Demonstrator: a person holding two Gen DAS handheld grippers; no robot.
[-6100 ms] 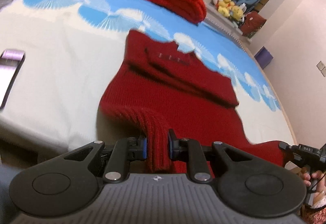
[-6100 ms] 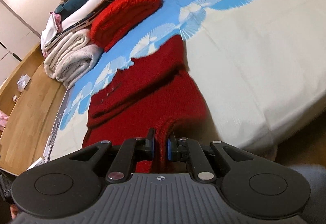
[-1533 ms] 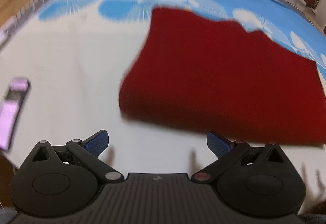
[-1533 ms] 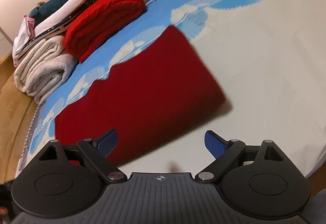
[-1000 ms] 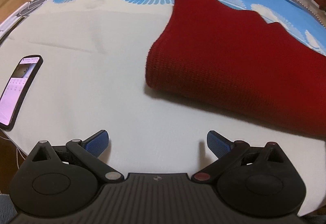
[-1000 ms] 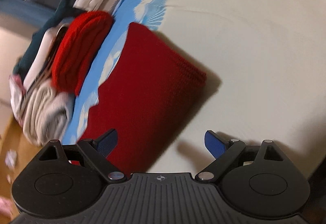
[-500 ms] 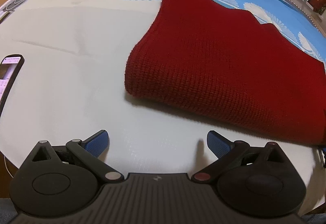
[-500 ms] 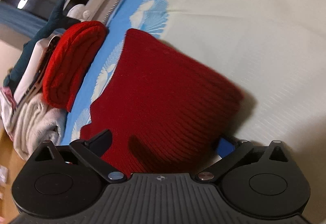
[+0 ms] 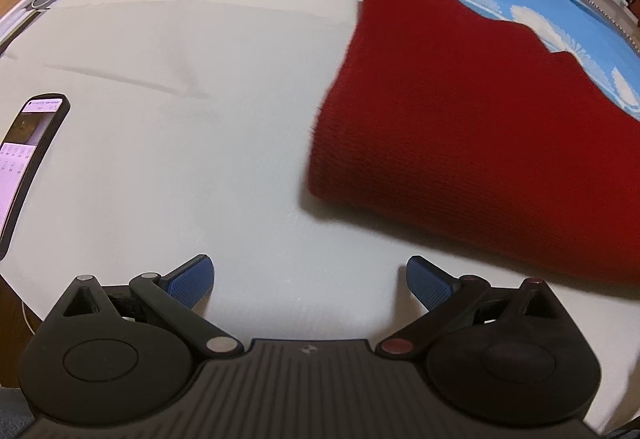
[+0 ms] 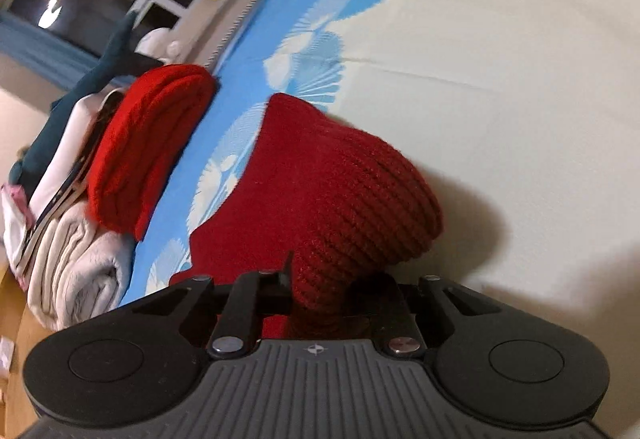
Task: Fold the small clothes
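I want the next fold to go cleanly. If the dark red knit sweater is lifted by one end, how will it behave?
The dark red sweater will probably sag and drape: its end already bunches where the right gripper, jaws just closed, pinches it. Its thick ribbed knit suggests some weight and little slipperiness. The folded layers may slide open unless the open left gripper supports them.

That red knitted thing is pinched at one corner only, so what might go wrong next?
The right gripper, whose jaws have just been closing, grips the dark red sweater at one bunched corner; thick folded knit may slip out or the layers may separate when lifted. The left gripper hangs open beside it, holding nothing, so the fold could drag crooked. The phone lies near the bed's edge and might be nudged.
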